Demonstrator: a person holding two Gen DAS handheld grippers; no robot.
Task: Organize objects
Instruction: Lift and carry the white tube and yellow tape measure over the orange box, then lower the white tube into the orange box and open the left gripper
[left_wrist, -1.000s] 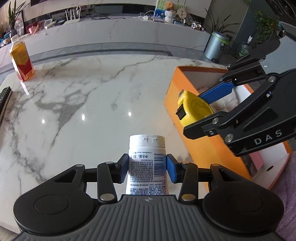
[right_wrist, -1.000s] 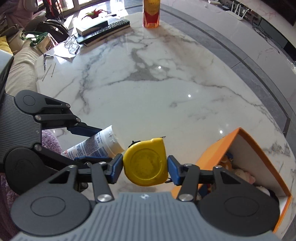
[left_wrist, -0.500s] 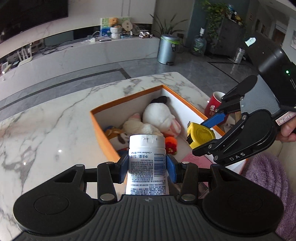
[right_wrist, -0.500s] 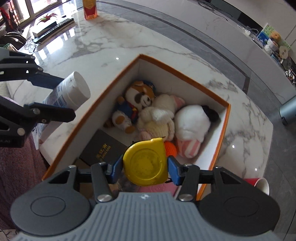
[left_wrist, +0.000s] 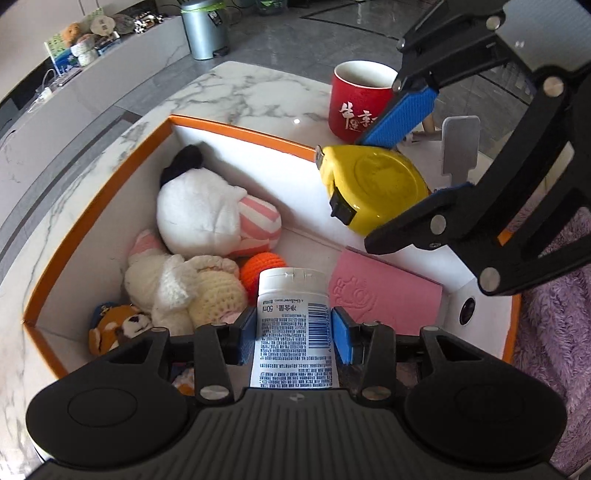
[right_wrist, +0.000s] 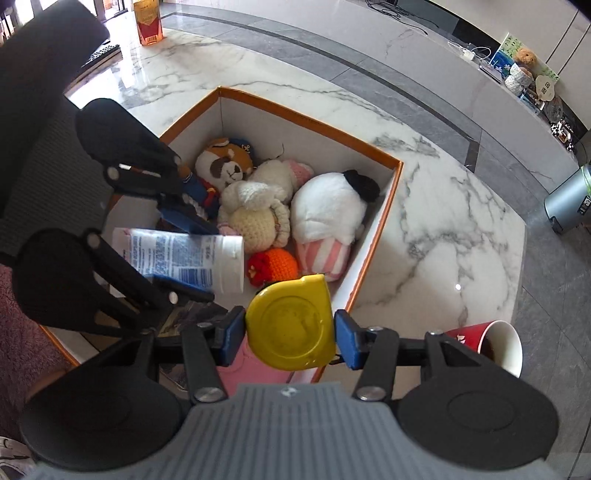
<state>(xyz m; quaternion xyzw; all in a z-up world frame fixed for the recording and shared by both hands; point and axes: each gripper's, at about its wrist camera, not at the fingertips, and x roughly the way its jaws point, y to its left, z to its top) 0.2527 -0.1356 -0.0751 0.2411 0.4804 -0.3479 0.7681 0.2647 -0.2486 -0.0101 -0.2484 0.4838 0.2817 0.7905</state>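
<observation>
Fingers of the left gripper pinch a white tube about its label, part-open only as wide as the tube; those of the right gripper clamp a yellow tape measure by its two edges. A second ago both tools were over bare marble beside the orange box — now both hang over its open top, so the carry looks finished and only the drop remains.

Inside the box, from its left side: a small fox plush, a cream crocheted doll, a white-and-pink striped plush, an orange crocheted ball and a pink card against the near wall. The tube's cap points down towards the ball and the card; the tape measure hangs over the box's right corner, near the red mug that stands on the tabletop just outside.

Both grippers point steeply down — the left one has rolled round as it swung in — and stand close together without touching.
</observation>
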